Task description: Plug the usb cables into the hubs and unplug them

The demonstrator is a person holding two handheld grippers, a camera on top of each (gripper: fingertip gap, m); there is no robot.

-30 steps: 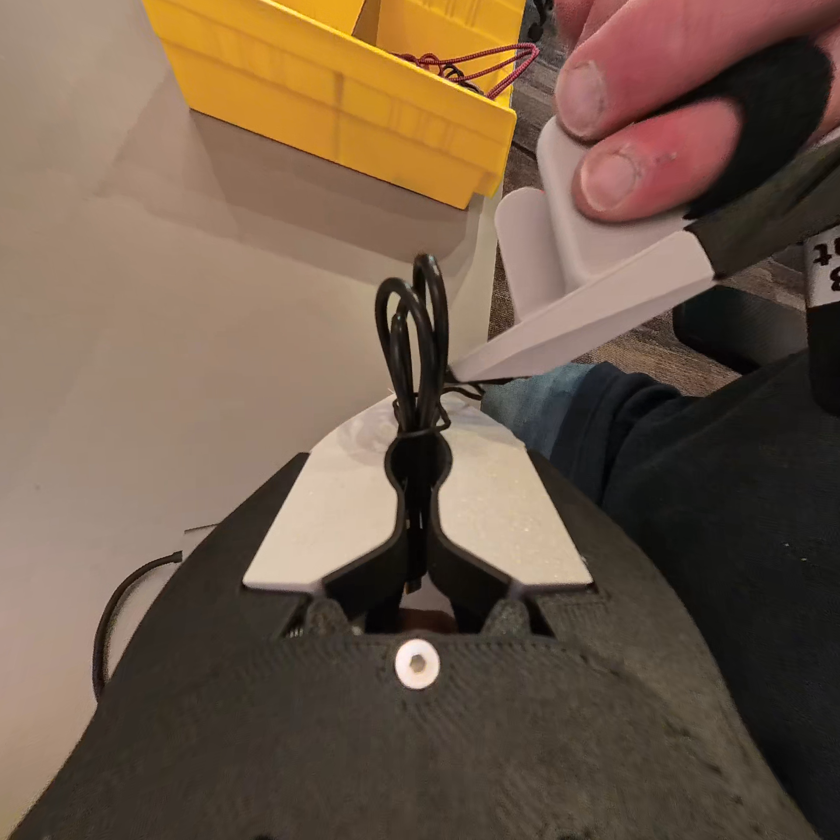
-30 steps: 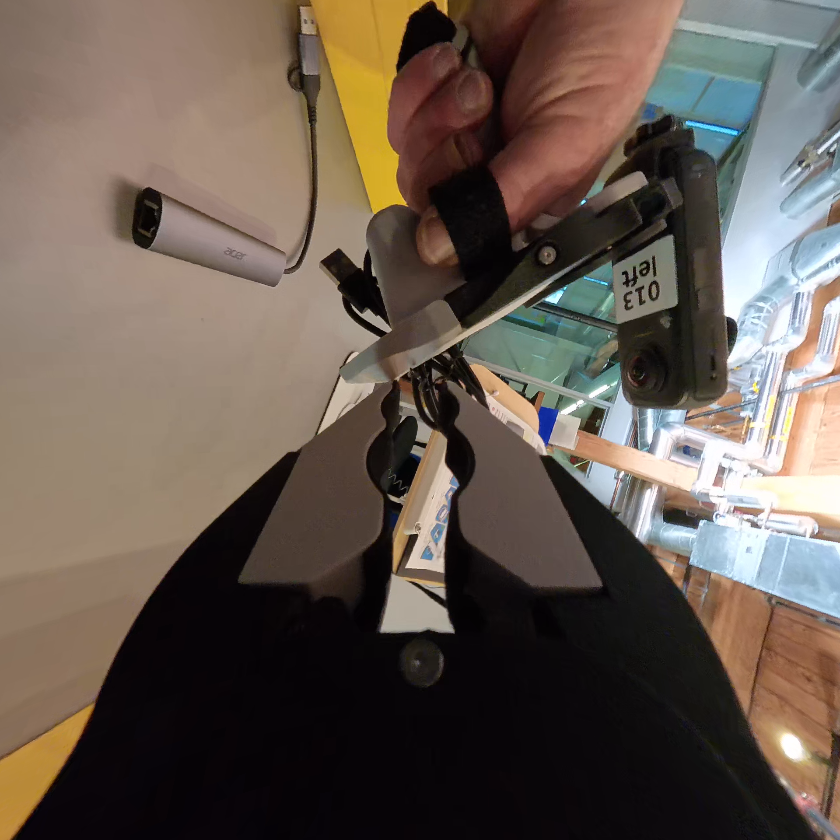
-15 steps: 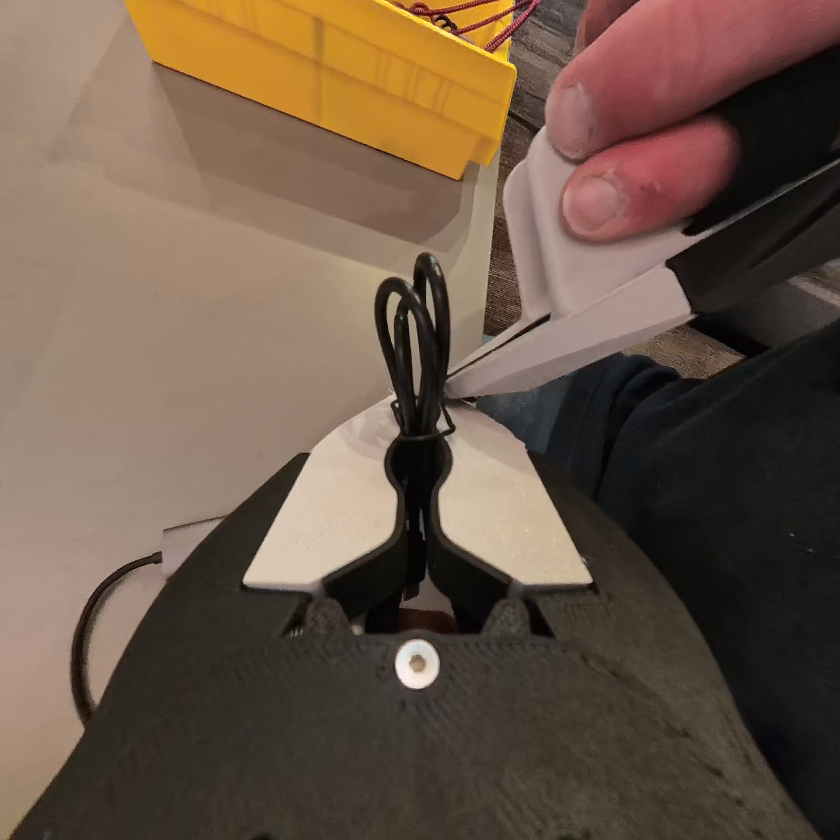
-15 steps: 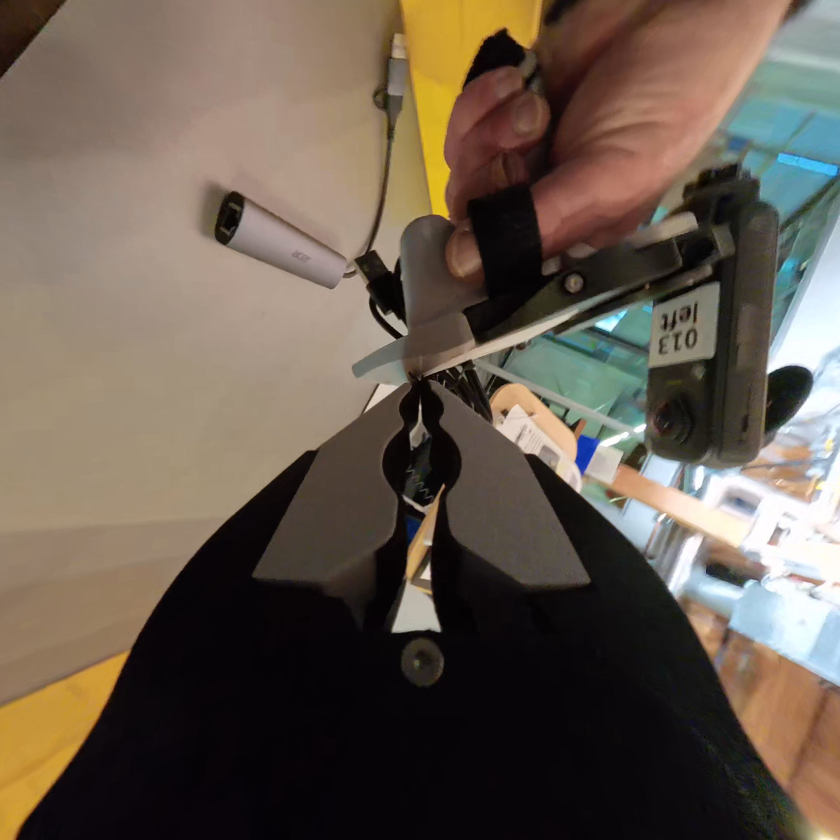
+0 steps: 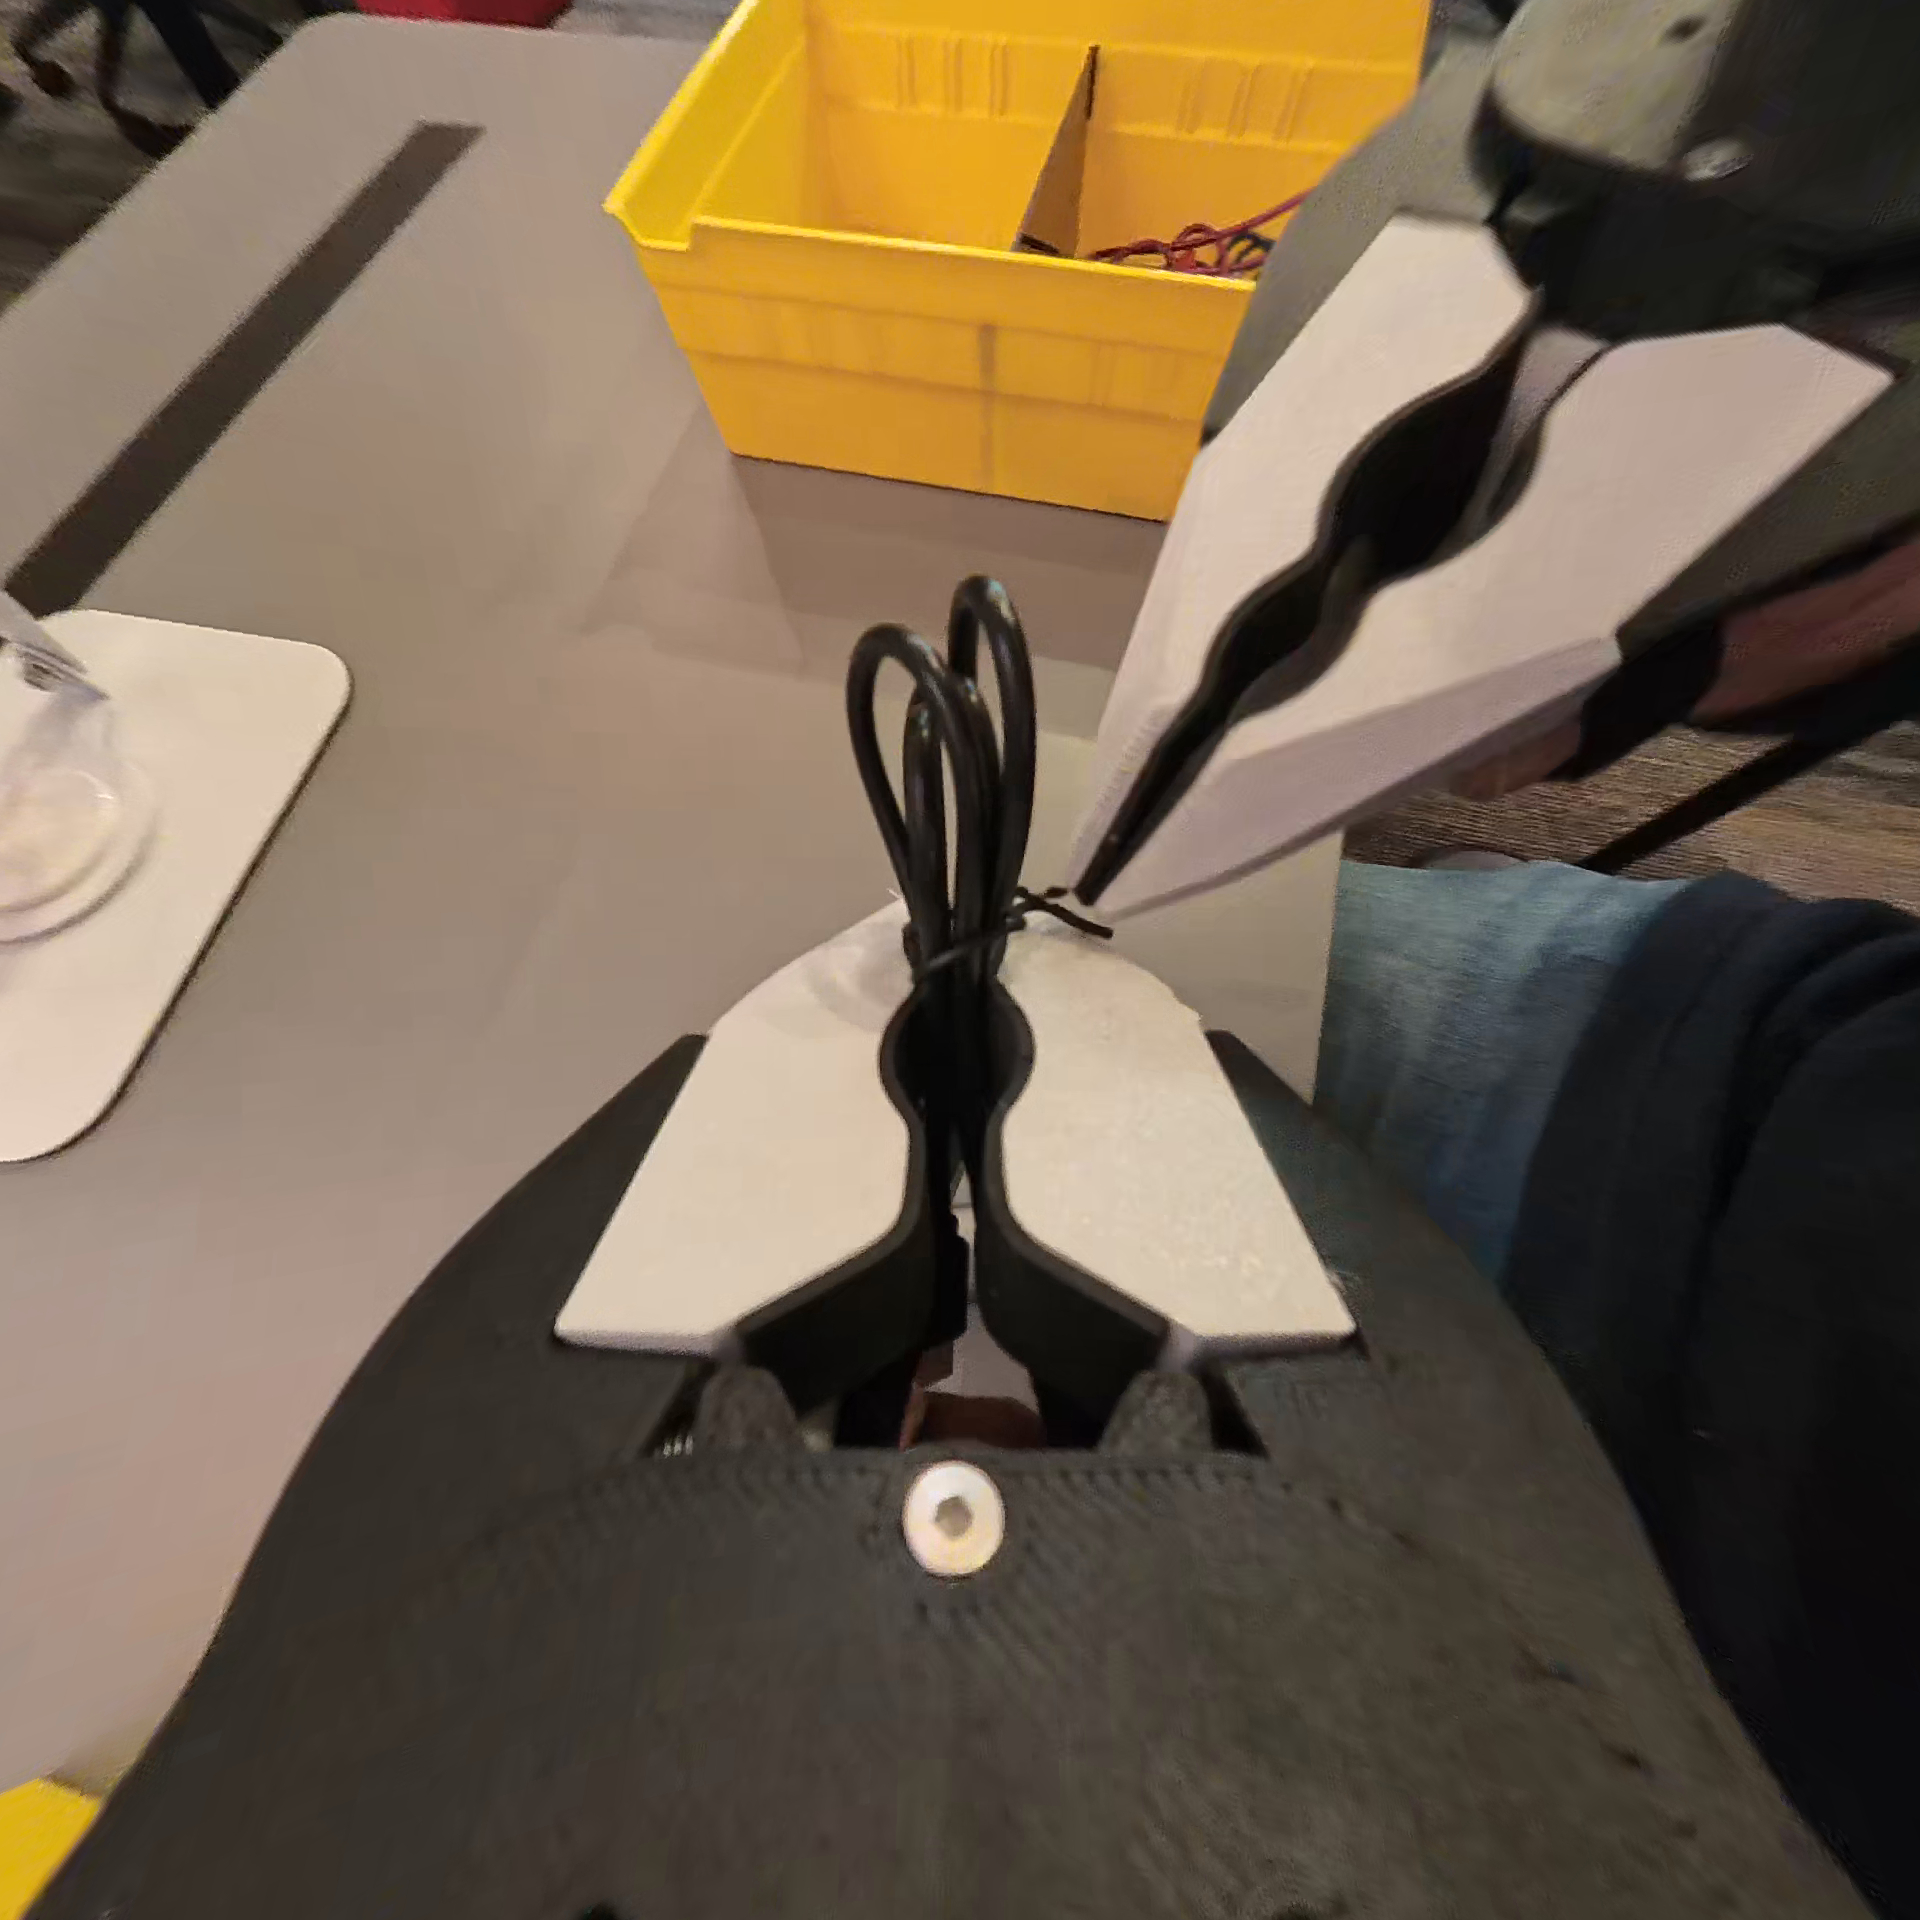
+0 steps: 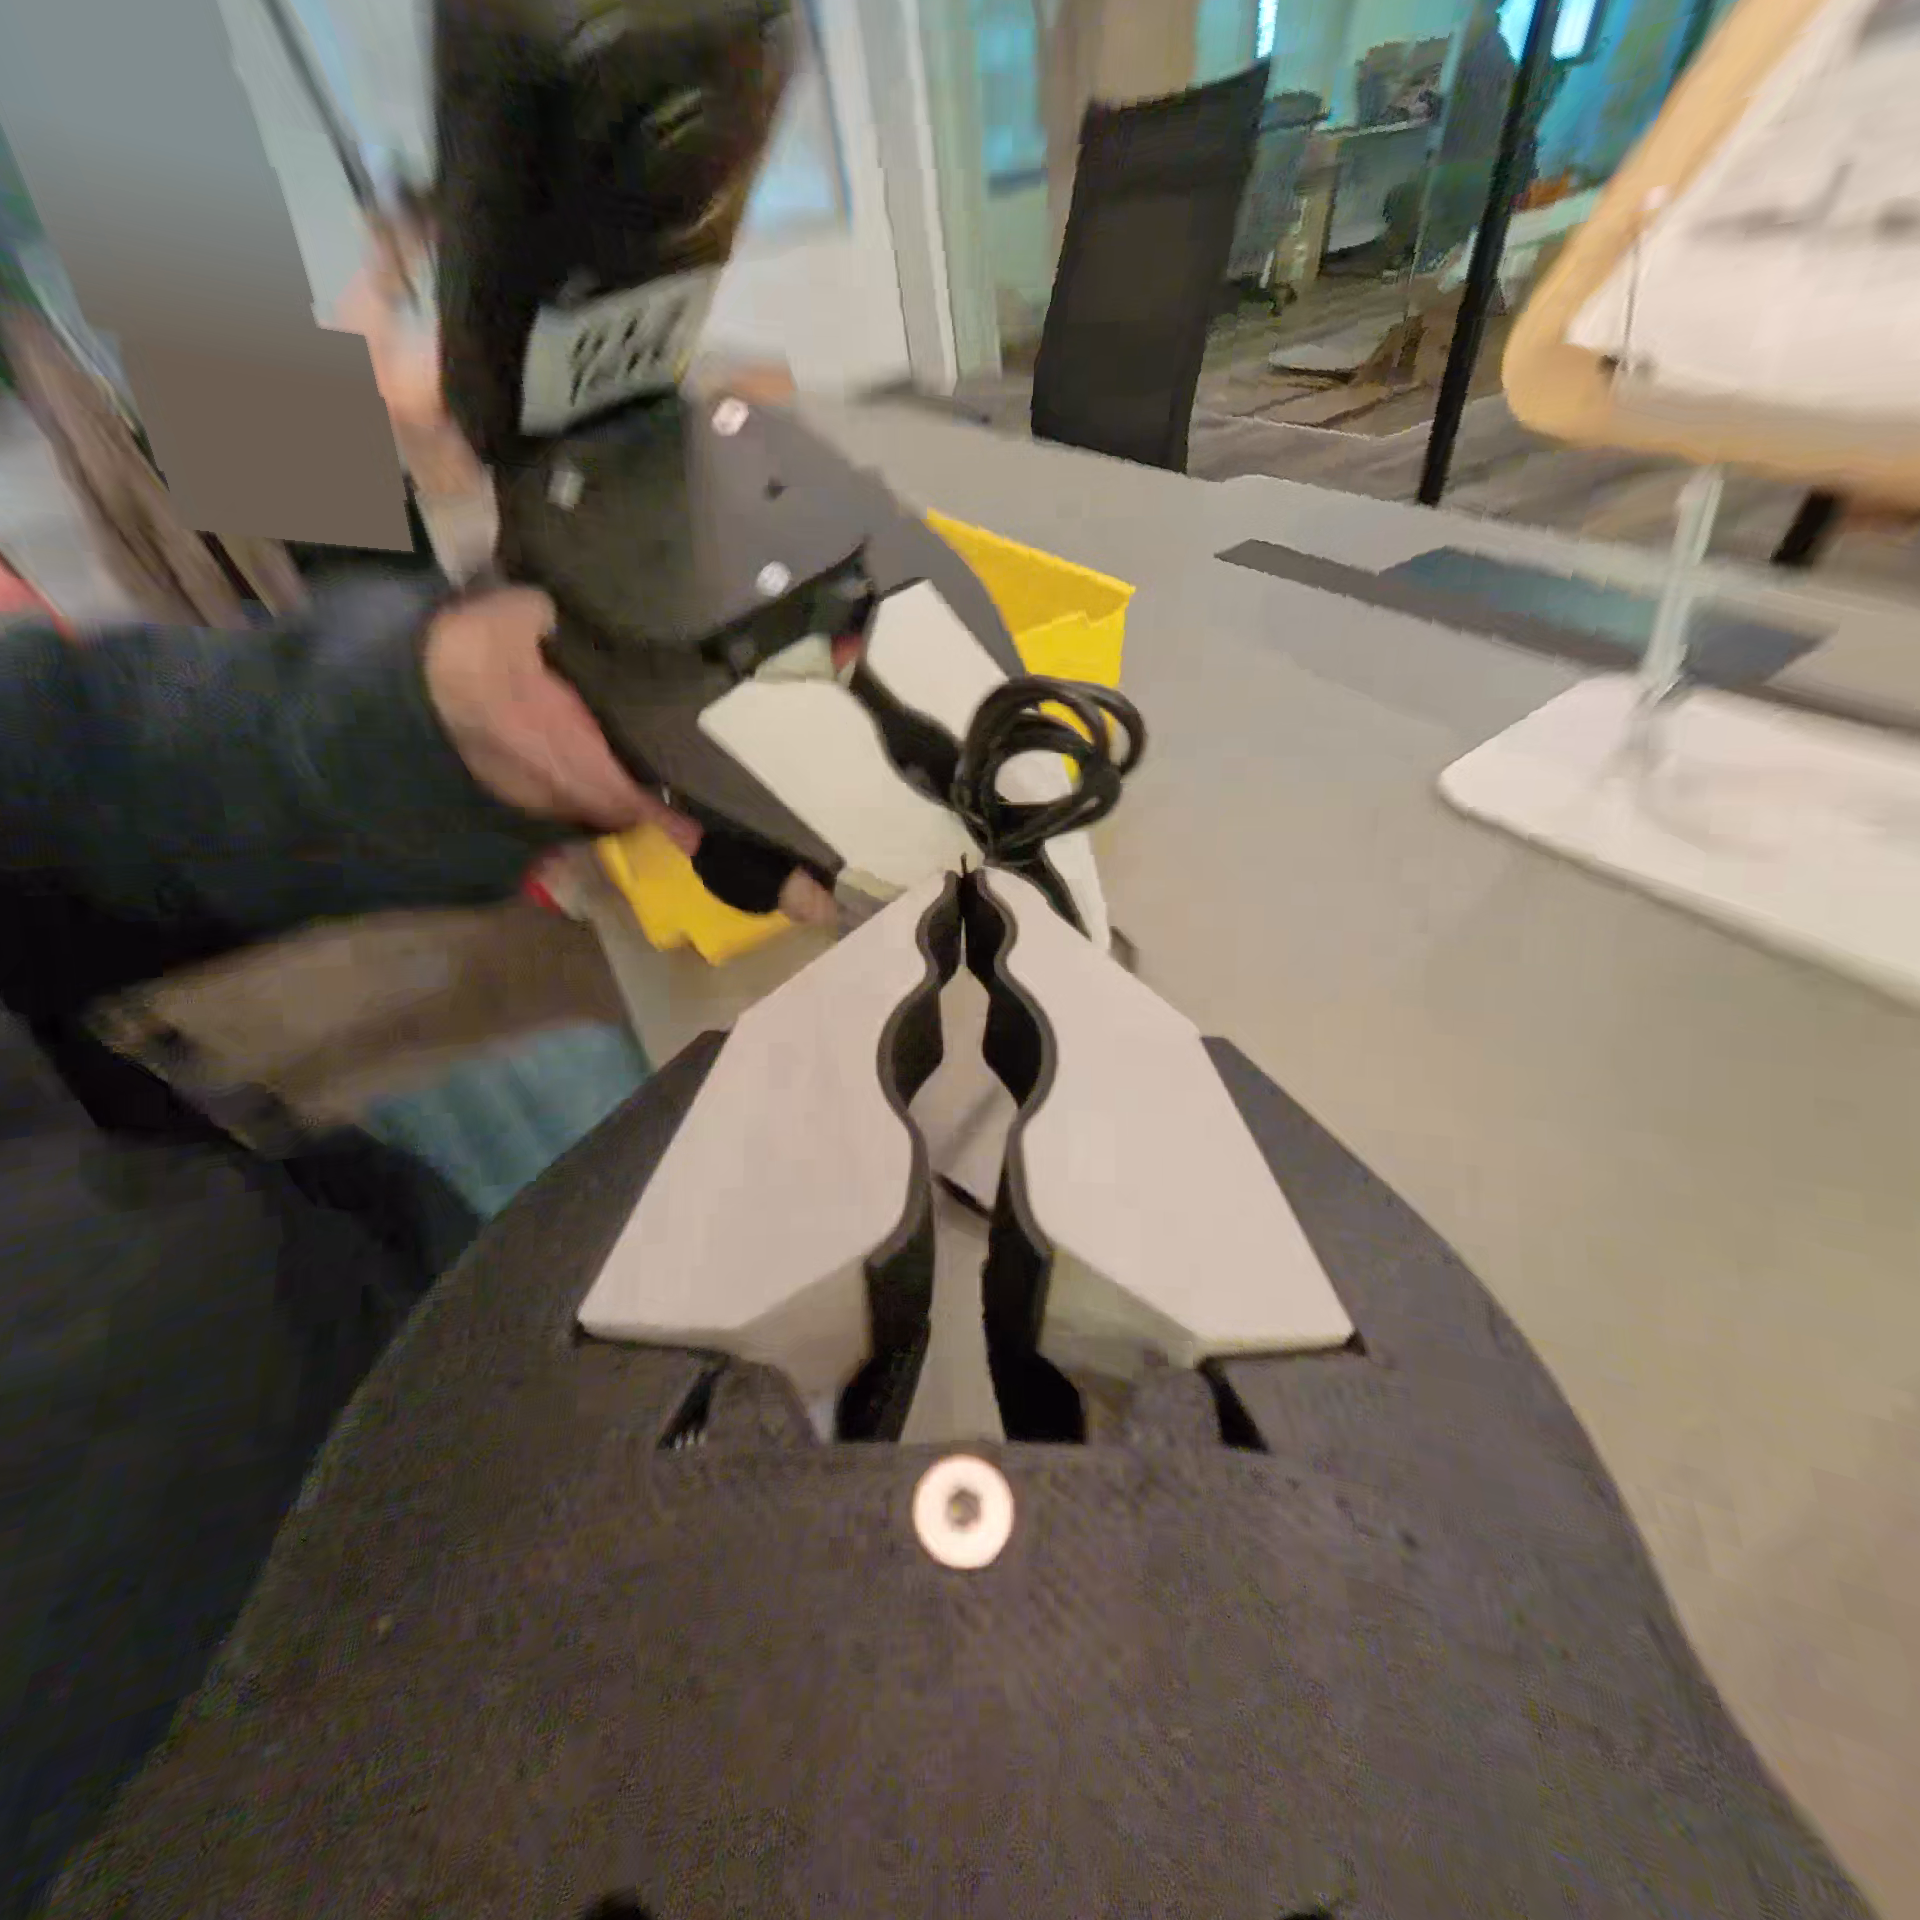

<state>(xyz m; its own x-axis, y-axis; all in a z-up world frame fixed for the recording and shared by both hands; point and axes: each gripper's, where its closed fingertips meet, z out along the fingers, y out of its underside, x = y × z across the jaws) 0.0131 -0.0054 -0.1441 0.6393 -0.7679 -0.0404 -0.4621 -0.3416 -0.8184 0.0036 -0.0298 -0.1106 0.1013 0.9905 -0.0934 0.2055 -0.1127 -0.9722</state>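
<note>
Fingers of the left gripper [image 5: 958, 997] are pressed together on a coiled black USB cable [image 5: 951, 748], whose loops stand up past the fingertips while a thin black twist tie [image 5: 1039, 907] cinches the bundle just above them. Coming in from the right, the right gripper [image 5: 1091, 888] has its tips pinched narrow on the free end of that tie; further back its wavy inner edges gape a little. From the right wrist view the same meeting shows head-on: right gripper [image 6: 964, 878] tips nearly touching, the cable coil [image 6: 1044, 769] just beyond, and a hand [image 6: 520, 717] gripping the left tool's handle.

All this hangs over the near edge of the grey table [image 5: 520, 623], with the person's jeans and dark sleeve directly below and to the right. Ahead, the yellow bin [image 5: 935, 343] sits near the table's right edge, a cardboard divider [image 5: 1060, 171] inside it. To the left a white stand base [image 5: 187, 810] lies well apart, and the tabletop between it and the bin is open. I can't see a hub in either view.

A pale label [image 6: 613, 348] sits on the left tool's camera, too blurred to read.
</note>
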